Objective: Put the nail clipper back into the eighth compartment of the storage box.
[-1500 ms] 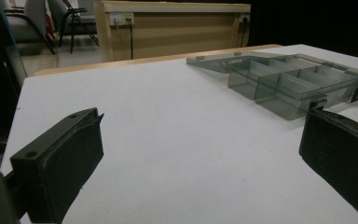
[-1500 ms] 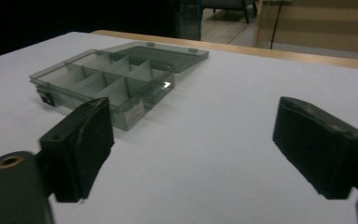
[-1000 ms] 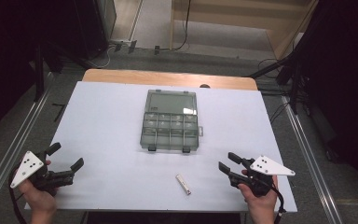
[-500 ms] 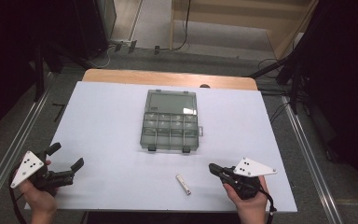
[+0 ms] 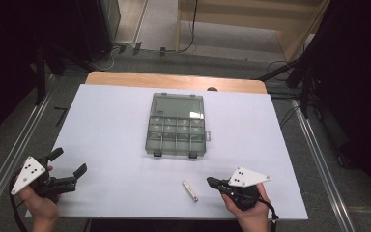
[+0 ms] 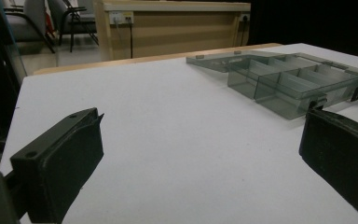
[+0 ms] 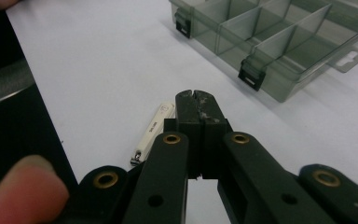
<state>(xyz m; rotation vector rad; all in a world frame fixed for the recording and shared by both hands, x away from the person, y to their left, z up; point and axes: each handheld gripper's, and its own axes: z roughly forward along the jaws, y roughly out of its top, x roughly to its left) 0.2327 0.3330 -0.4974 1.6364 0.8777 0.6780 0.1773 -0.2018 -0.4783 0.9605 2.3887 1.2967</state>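
Two views complement each other on the small, flat, cream-white nail clipper (image 5: 190, 191): the high view places it on the white counter (image 5: 111, 125) just beside the tip of the right tool (image 5: 211, 181), on that tool's left as the person sees it, while the right tool's own camera shows the clipper (image 7: 153, 132) close up, with a metal end nearest the camera and faint print near its far end. That close view also shows the black latches of the smoky-grey transparent plastic organiser box (image 7: 279, 51), ahead of the tool and well apart from it. The left tool's camera shows the same box (image 6: 289, 81) from low down, its lid lying flat open behind the divided compartments.

The clipper's long axis runs roughly along the direction the right tool points in, slanted a little; in the high view it lies diagonally, one end toward the box, the other toward the counter's near edge.

The right tool (image 7: 196, 95) has its jaws pressed together with nothing between them; they have just been closing. It touches neither clipper nor box. The left tool (image 5: 67, 162), held at the counter's near left corner, has its jaws spread wide over bare counter, gripping nothing.
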